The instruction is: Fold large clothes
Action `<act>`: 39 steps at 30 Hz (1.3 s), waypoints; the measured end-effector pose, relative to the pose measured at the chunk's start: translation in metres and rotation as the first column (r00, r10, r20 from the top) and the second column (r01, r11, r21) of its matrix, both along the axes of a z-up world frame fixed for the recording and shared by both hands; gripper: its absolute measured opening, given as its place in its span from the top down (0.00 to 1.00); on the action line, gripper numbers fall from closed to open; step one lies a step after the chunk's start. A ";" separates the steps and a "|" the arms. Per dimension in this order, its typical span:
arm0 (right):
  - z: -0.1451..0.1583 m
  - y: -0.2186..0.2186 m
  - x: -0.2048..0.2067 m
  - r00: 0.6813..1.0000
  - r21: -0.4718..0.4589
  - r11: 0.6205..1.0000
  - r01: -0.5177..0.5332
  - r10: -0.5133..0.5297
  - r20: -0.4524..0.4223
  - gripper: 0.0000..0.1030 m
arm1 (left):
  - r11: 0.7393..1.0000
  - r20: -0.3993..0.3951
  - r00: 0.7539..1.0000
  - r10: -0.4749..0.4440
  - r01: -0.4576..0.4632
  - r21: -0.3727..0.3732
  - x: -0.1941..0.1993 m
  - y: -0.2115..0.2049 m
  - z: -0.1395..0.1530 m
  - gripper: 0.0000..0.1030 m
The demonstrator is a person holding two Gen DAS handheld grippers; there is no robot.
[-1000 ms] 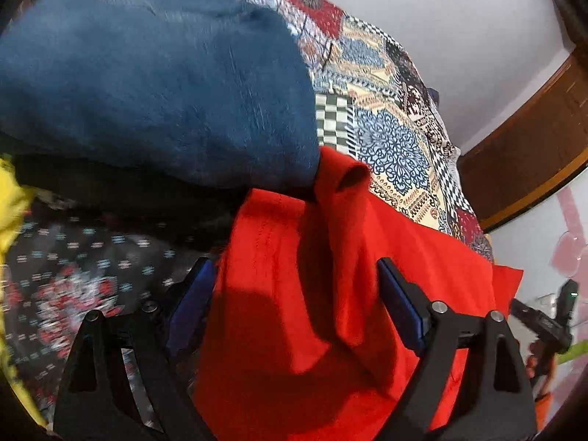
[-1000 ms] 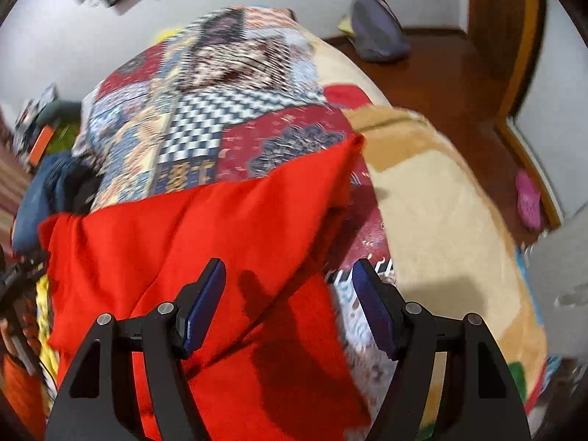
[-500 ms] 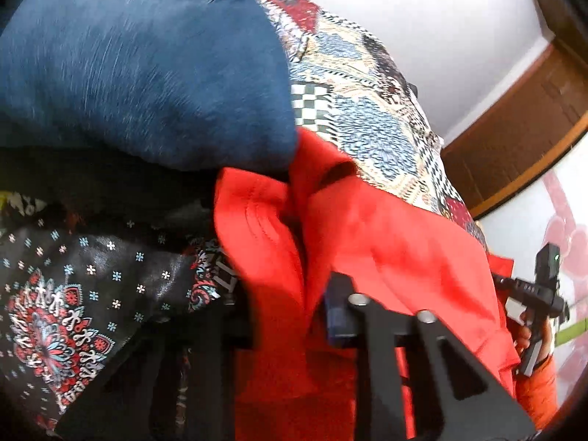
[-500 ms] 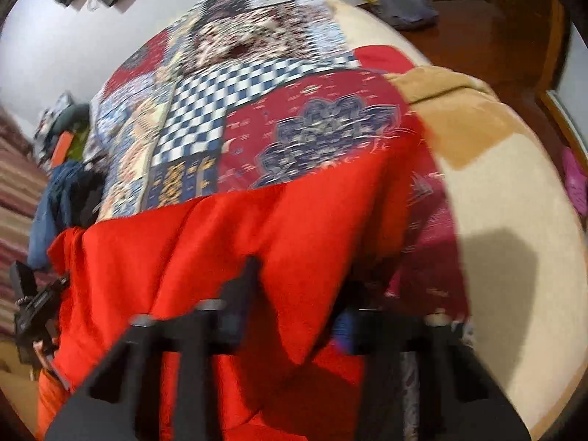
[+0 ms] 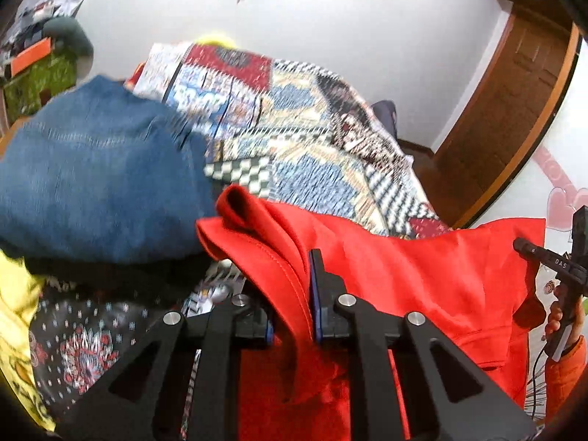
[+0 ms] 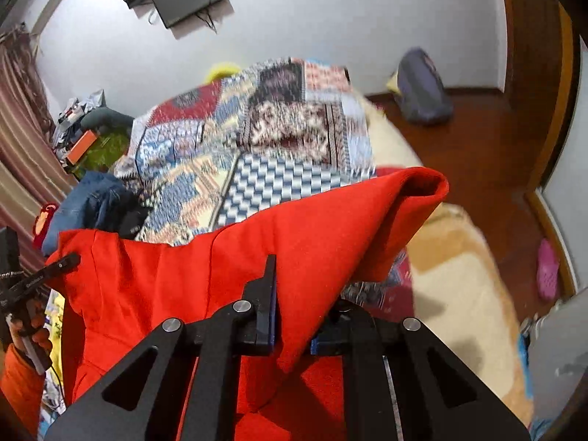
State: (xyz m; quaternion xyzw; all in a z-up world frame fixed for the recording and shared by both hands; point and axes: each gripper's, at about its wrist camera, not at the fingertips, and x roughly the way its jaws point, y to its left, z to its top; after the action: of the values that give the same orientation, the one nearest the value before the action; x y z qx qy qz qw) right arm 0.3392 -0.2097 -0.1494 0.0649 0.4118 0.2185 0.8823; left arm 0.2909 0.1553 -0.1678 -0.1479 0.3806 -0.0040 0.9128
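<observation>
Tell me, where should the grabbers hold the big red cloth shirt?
Hold the big red cloth shirt by its two end edges, one gripper each, coming from the near side. Left gripper and right gripper each pinch a fold there, so it hangs spread out.

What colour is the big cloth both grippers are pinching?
Bright red cloth, plain with no pattern; the right wrist view shows it best.
</observation>
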 end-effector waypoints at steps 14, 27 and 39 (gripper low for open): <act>-0.017 0.002 0.070 0.997 -0.050 0.995 0.081 -0.082 -0.015 0.90 | 0.996 -0.043 0.999 0.012 -0.008 0.094 0.112 0.005 -0.014 0.86; -0.037 -0.011 0.080 0.979 -0.253 0.954 0.159 -0.185 -0.081 0.86 | 0.991 -0.155 0.987 0.052 -0.031 0.134 0.115 0.024 -0.042 0.78; 0.036 -0.011 -0.004 0.995 -0.270 0.958 0.095 -0.081 0.063 0.53 | 0.980 -0.060 0.998 0.010 0.002 0.200 0.029 0.017 0.032 0.55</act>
State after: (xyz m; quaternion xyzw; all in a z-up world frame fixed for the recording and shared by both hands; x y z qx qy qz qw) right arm 0.3347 -0.2202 -0.1135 -0.0446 0.4118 0.1220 0.9020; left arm 0.3201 0.1725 -0.1360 -0.0564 0.4062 0.0406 0.9111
